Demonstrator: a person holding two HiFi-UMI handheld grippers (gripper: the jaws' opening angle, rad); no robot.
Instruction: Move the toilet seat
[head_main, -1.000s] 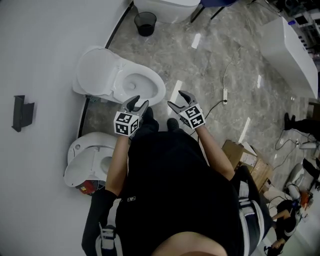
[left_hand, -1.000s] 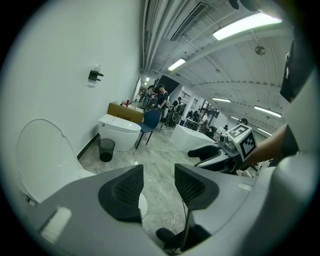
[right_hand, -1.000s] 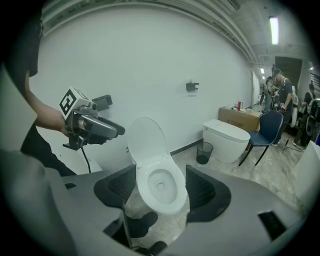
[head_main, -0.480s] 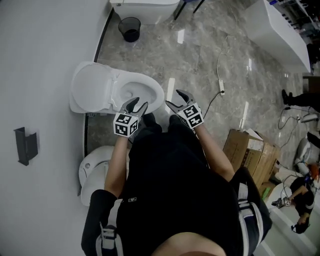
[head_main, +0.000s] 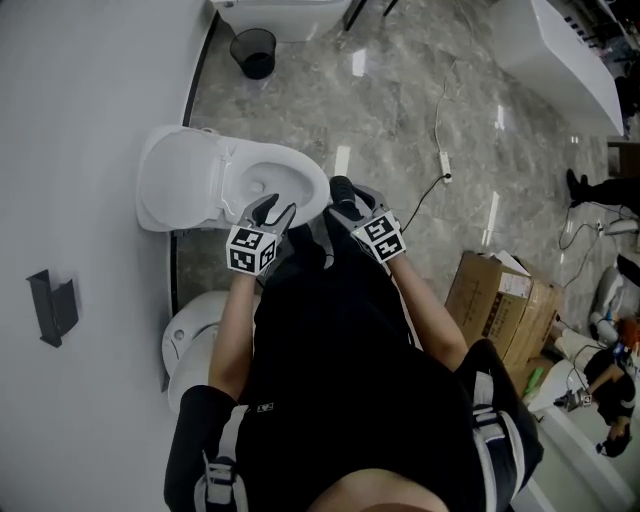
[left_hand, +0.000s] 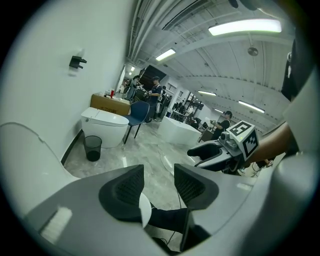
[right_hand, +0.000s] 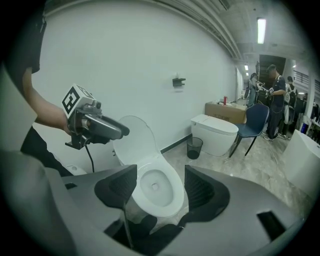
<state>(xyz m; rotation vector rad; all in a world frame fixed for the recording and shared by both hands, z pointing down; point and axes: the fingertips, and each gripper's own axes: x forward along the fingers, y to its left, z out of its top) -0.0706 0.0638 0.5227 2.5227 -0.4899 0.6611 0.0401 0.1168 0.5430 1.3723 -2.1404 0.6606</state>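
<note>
Down by the white wall, the person stands right over the toilet with a claw in each hand, and nothing is being touched. The left gripper (head_main: 280, 205) hovers close to the near rim of the bowl. Its jaws are parted, and only floor, a dark shoe and a sliver of white rim show between them. It's released, carrying nothing. The right gripper (head_main: 355, 205) hangs just beside it with its jaws spread wide too. They frame the whole bowl from a little way off, and they're empty as well.

And the toilet seat (right_hand: 172, 196)? To my eye the ring lies flat on the bowl, while the lid (right_hand: 134, 137) stands upright against the wall behind it. So I'd put this job at its very start: the claws are near, no grip is taken, and the seat has not been shifted. Everything that matters is left to do, which is to get a claw onto the edge of the ring, close on it and swing it.

Here's a quick count while they line up.
- Two grippers, both loose.
- Three toilets from above: the one in play, a second toilet (head_main: 195, 335) further along the same wall, and a third toilet (head_main: 285, 8) at the far end.
- One black bin (head_main: 252, 52) beside that far one.
- One cardboard box (head_main: 495, 300) on the marble floor.
- One black bracket (head_main: 52, 307) on the wall.
- One blue chair (right_hand: 255, 122).
- Several people in the distance, too small for me to number.
</note>
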